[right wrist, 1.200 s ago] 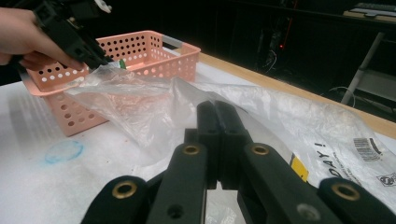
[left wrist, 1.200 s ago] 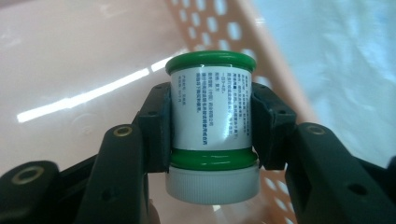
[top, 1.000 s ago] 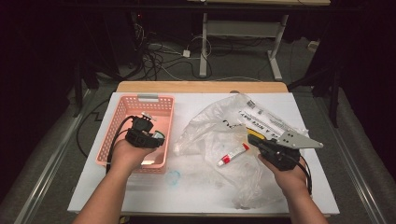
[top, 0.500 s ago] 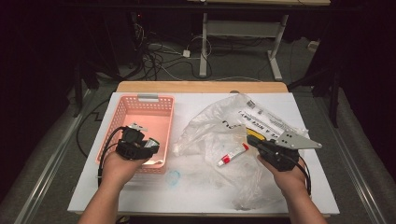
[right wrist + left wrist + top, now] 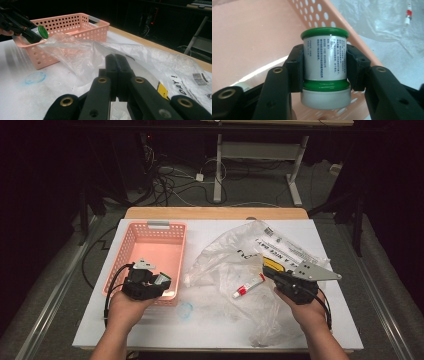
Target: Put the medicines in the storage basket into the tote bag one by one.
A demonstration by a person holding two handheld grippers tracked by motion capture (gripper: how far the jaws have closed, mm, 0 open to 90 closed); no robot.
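My left gripper (image 5: 325,68) is shut on a small jar (image 5: 325,57) with a white label, green rims and a white cap, its pads pressing on both sides. In the high view the left gripper (image 5: 159,283) holds the jar over the near right corner of the pink basket (image 5: 150,245). My right gripper (image 5: 116,61) has its jaws closed together on a fold of the clear plastic bag (image 5: 82,51). In the high view the right gripper (image 5: 269,271) sits at the bag's (image 5: 225,260) right part, beside a yellow label. A red and white tube (image 5: 248,286) lies inside the bag.
The pink basket (image 5: 75,25) stands at the left of the white table top (image 5: 210,330). A faint blue ring mark (image 5: 185,310) lies on the table near the basket's front corner. The bag's printed end (image 5: 285,247) spreads toward the far right. Cables lie on the floor behind the table.
My left gripper has drawn back toward the person with the jar, from the basket's middle to its near right corner. The right gripper and the bag have stayed still.
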